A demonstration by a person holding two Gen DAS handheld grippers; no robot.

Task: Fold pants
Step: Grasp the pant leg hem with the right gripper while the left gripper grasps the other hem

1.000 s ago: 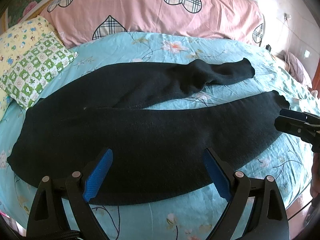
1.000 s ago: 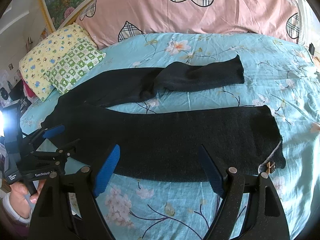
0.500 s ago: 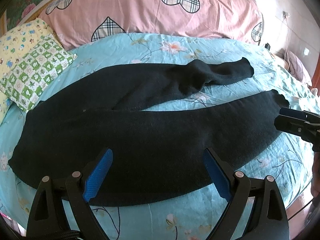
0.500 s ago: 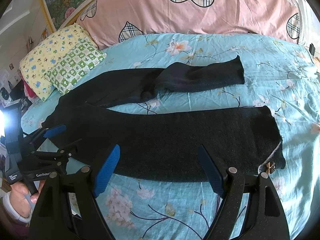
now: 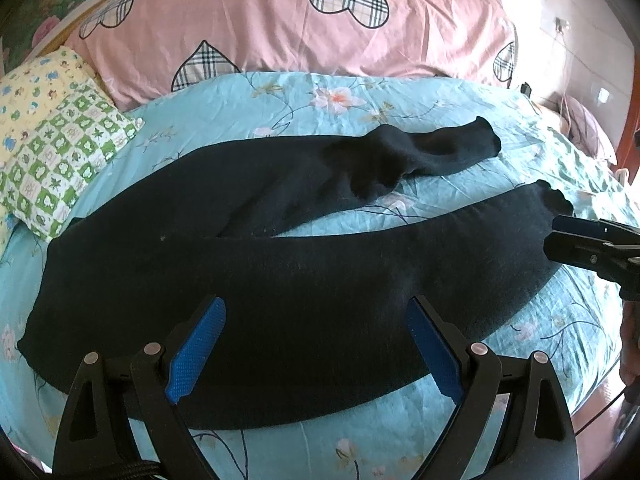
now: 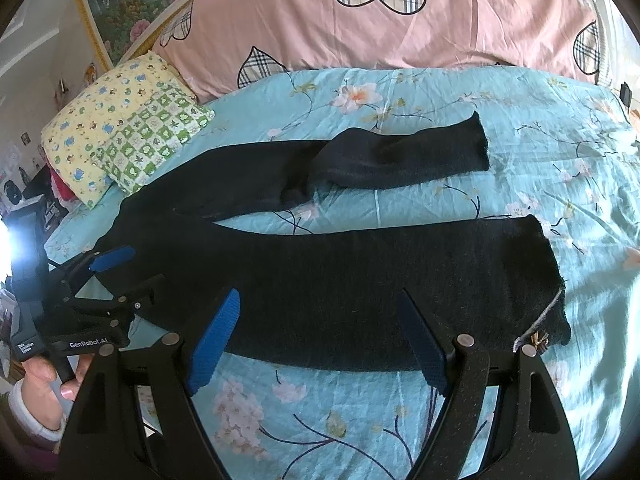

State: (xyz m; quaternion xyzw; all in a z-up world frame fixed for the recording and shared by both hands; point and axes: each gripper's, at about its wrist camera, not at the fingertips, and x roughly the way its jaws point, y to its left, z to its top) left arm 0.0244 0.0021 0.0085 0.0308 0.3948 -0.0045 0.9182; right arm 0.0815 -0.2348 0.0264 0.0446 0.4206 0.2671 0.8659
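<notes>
Black pants [image 5: 304, 264] lie spread on the blue floral bed sheet [image 5: 360, 92], waist at the left, two legs running right; the far leg is wrinkled and half doubled over itself. They also show in the right wrist view [image 6: 360, 272]. My left gripper [image 5: 316, 344] is open and empty above the near leg by the waist end; it also shows at the left of the right wrist view [image 6: 116, 276]. My right gripper [image 6: 320, 340] is open and empty above the near edge of the near leg, close to its cuff; it also shows in the left wrist view [image 5: 560, 236].
A pink headboard cushion with plaid hearts [image 5: 280, 32] runs along the back. A green checked pillow [image 5: 64, 152] on a yellow pillow [image 6: 100, 128] lies at the back left. The bed's near edge is just below both grippers. A framed painting [image 6: 132, 4] hangs at the upper left.
The left wrist view has shifted slightly left and toward the pants. The right gripper has barely moved. Both grippers stay open.
</notes>
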